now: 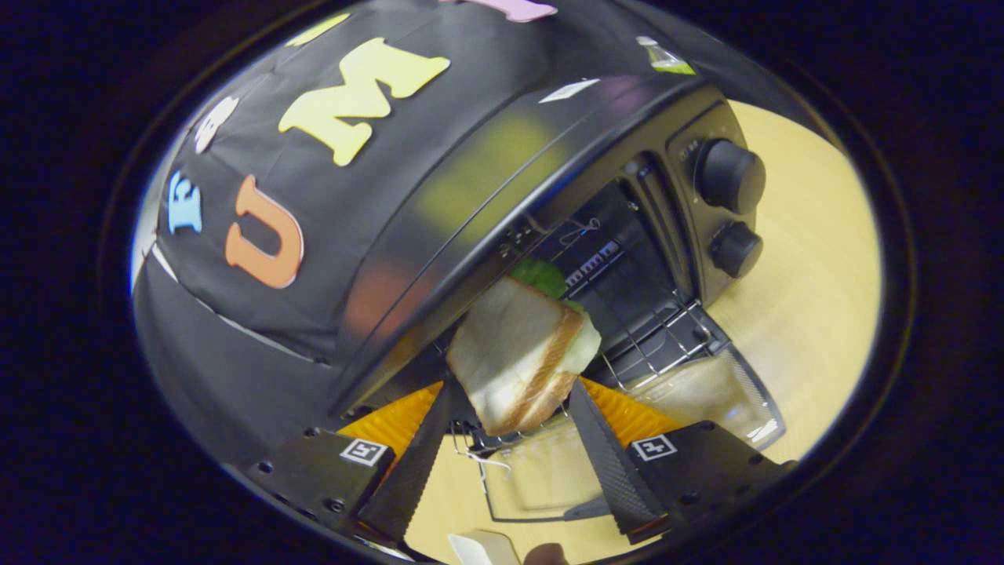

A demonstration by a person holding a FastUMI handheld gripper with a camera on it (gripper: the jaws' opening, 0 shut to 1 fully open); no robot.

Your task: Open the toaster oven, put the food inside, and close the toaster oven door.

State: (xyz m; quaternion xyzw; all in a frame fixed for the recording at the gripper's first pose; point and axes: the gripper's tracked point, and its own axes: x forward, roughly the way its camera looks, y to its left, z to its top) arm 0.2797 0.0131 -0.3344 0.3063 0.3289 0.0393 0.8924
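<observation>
In the gripper view, the tongs (514,392) are seen spread to about the width of one sandwich (522,353), which is gripped between the two fingers, one pressed against each side. The sandwich is held at the mouth of one toaster oven (502,180), whose glass door (706,400) is dropped open towards four o'clock. Green lettuce (540,275) is seen at the sandwich's twelve o'clock edge. One wire rack (667,337) is seen inside, at three o'clock from the sandwich. Two knobs (729,176) are counted on the oven's panel, at about two o'clock from the sandwich. The oven is set on a pale wooden table (816,275).
</observation>
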